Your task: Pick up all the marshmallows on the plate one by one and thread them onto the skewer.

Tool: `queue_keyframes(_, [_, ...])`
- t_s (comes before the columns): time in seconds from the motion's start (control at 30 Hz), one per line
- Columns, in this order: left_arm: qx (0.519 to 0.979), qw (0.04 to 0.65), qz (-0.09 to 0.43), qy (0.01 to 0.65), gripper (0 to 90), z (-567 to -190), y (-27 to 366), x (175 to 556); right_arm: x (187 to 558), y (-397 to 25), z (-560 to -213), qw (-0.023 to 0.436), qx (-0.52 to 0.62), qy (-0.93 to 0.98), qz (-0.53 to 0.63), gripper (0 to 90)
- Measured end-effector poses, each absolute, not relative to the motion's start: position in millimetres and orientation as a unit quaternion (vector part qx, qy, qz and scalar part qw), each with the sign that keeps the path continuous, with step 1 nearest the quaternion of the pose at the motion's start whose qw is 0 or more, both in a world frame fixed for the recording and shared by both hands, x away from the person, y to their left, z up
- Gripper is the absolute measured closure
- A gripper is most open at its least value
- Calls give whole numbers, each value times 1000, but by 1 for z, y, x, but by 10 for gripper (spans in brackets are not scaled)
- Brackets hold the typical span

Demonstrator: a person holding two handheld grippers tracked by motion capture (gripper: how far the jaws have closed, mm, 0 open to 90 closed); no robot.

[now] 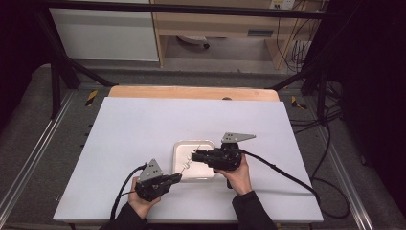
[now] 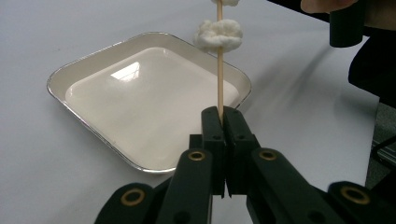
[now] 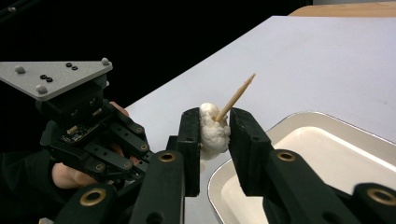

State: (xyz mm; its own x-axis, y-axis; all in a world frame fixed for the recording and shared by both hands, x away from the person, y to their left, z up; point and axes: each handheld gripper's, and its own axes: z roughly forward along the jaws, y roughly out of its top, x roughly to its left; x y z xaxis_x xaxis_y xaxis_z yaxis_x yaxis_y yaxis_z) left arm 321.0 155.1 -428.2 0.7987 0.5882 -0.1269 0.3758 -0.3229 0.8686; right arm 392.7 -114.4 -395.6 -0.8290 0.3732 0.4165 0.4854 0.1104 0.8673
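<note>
From above we see a white counter (image 1: 143, 129) with a shallow white tray (image 1: 182, 170) near its front edge, and two hand-held claws meeting over it. The left claw (image 2: 223, 112) is clamped on the lower end of a wooden skewer (image 2: 219, 74); its own view shows a white lump (image 2: 218, 33) threaded higher up the stick. The right claw (image 3: 215, 126) grips a white lump (image 3: 212, 135) with the skewer's pointed tip (image 3: 238, 95) poking through, just beside the tray's rim.
</note>
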Motion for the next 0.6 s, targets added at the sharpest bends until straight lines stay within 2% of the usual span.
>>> queue_keyframes(0.1, [806, 500, 106, 299, 887, -428, 155, 321, 392, -115, -394, 36, -291, -744, -601, 615])
queue_keyframes(0.43, [803, 501, 109, 303, 887, -427, 158, 322, 388, -125, -384, -18, -287, -759, -584, 358])
queue_keyframes(0.6, [803, 500, 109, 307, 887, -427, 158, 322, 388, -129, -387, -41, -294, -773, -561, 267])
